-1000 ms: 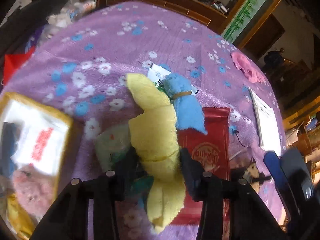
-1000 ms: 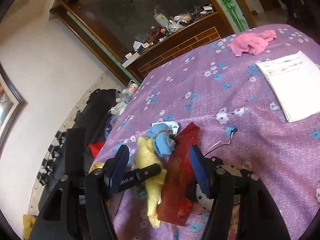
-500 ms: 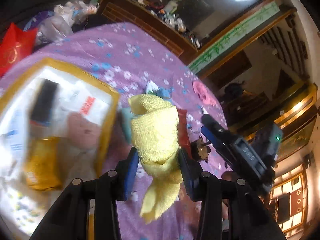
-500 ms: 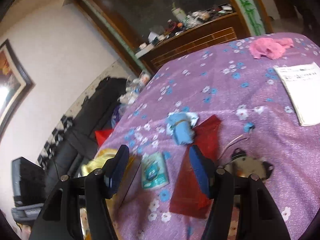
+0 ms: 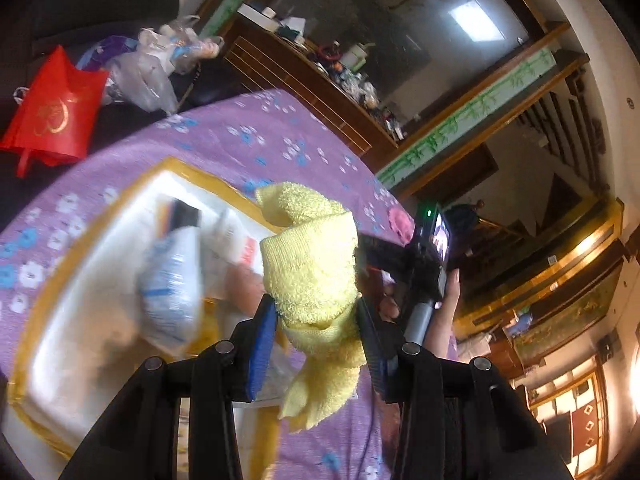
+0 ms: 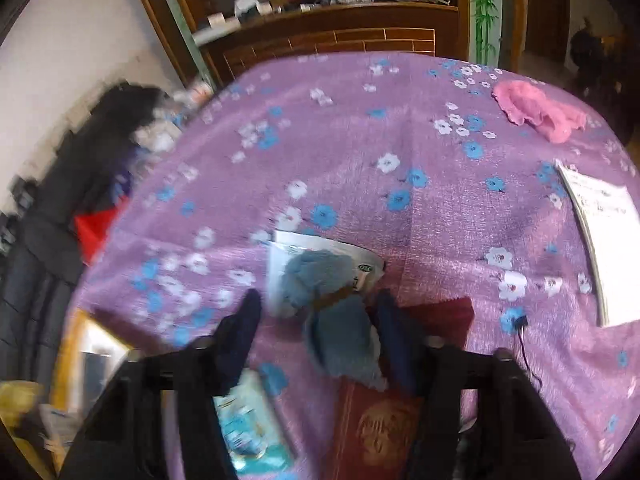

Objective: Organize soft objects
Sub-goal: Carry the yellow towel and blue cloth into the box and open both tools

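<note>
Left hand-held gripper [image 5: 316, 320] pinches yellow towel [image 5: 310, 268] between fingers.

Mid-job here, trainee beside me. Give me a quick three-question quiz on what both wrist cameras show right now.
1. True or false: the left gripper is shut on the fluffy yellow towel.
2. The open right gripper straddles which thing? A) pink crumpled cloth B) fluffy blue plush toy C) white paper booklet
3. Fill in: in the left wrist view, the yellow towel hangs in front of the ____-rimmed white tray.

Key: 1 true; 2 B; 3 yellow.
</note>
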